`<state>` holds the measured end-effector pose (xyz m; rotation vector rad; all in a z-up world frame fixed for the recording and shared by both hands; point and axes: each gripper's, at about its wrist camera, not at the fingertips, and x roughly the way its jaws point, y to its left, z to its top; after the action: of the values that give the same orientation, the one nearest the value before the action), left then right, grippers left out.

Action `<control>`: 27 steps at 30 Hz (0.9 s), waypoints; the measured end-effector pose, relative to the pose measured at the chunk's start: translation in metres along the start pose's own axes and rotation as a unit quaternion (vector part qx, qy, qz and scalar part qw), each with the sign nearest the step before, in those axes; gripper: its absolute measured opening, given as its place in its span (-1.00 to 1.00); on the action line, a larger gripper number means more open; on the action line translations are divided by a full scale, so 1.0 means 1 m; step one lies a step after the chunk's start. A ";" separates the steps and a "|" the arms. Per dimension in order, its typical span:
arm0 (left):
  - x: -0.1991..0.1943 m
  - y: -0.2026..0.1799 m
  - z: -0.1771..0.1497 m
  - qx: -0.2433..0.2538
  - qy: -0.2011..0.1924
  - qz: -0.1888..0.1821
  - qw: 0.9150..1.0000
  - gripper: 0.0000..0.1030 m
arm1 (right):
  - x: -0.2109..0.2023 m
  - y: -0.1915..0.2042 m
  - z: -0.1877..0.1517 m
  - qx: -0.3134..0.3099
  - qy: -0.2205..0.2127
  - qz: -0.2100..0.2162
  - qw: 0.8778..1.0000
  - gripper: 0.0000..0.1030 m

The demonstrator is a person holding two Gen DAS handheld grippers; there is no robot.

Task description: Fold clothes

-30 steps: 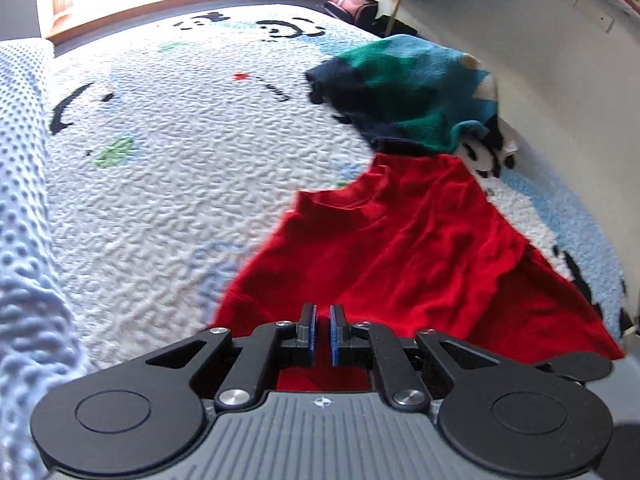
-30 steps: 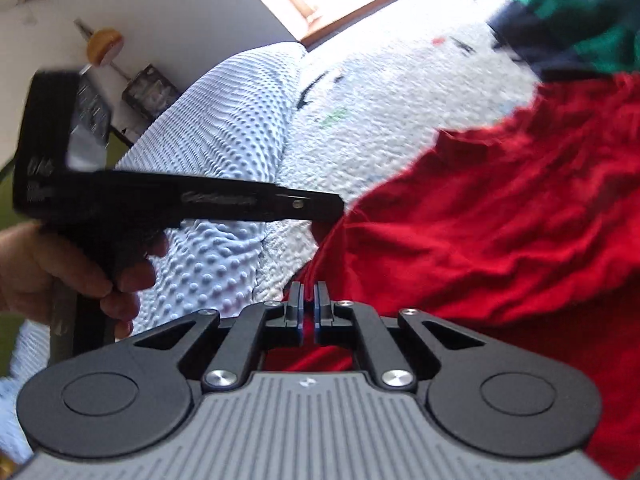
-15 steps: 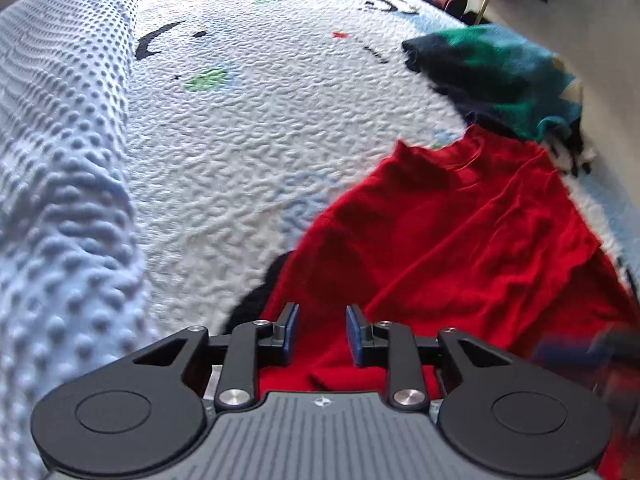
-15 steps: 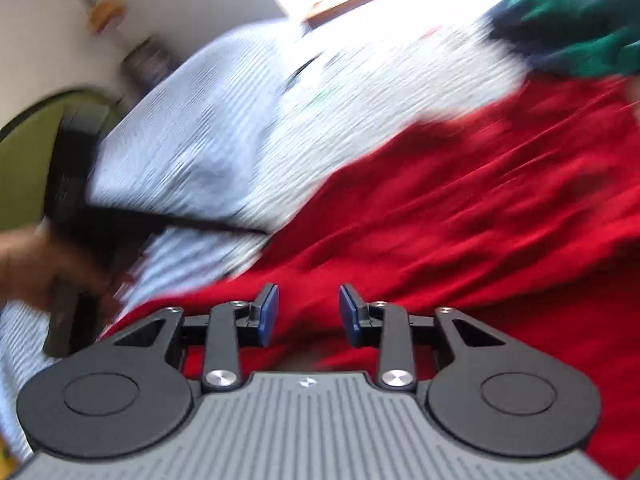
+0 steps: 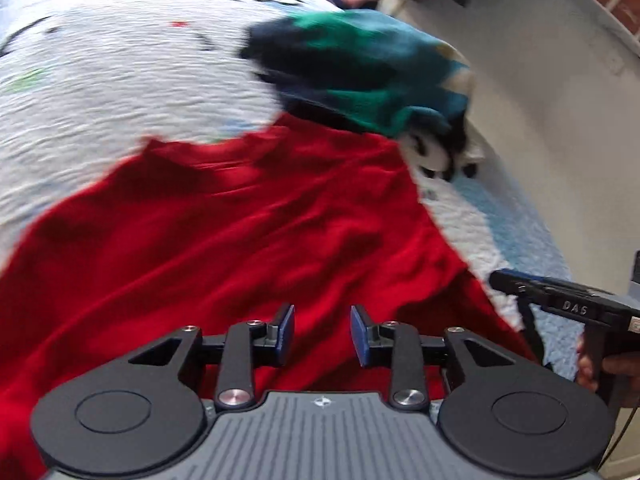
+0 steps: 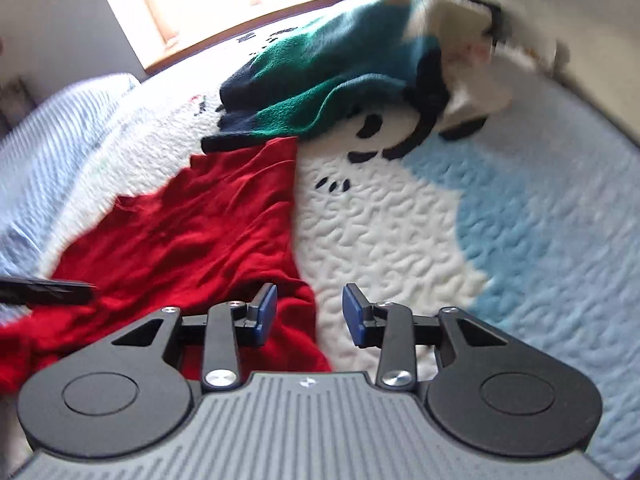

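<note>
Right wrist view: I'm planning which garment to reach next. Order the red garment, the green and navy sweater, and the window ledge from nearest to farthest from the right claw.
1. Red garment: just left of the open right claw, its hem by the left finger.
2. Green and navy sweater: ahead, past the red garment's far end.
3. Window ledge: farthest, upper left beyond the bed.

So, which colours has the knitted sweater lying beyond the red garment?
Green, teal, navy and cream blocks on the knitted sweater; the right wrist view shows it best.

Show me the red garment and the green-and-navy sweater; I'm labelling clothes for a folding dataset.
red garment (image 5: 248, 232): left wrist view, middle of its spread cloth.
green-and-navy sweater (image 6: 332, 80): right wrist view, green panel near its middle.
</note>
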<state>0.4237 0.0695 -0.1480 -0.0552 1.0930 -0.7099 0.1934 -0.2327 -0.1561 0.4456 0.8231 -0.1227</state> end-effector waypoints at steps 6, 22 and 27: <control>0.056 -0.038 0.064 0.047 0.006 -0.025 0.999 -0.25 | 0.024 -0.005 0.005 -0.019 0.024 0.026 0.999 -0.28; 0.221 -0.131 0.186 0.185 0.176 0.061 0.965 -0.33 | 0.037 -0.014 0.006 -0.036 0.034 0.069 0.996 -0.67; 0.222 -0.131 0.197 0.179 0.192 0.078 0.962 -0.72 | 0.036 -0.019 0.008 -0.018 0.038 0.078 0.996 -0.67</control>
<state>0.5797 -0.2130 -0.1792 0.4922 1.3040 -0.7850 0.2182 -0.2508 -0.1835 0.4823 0.8607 0.0545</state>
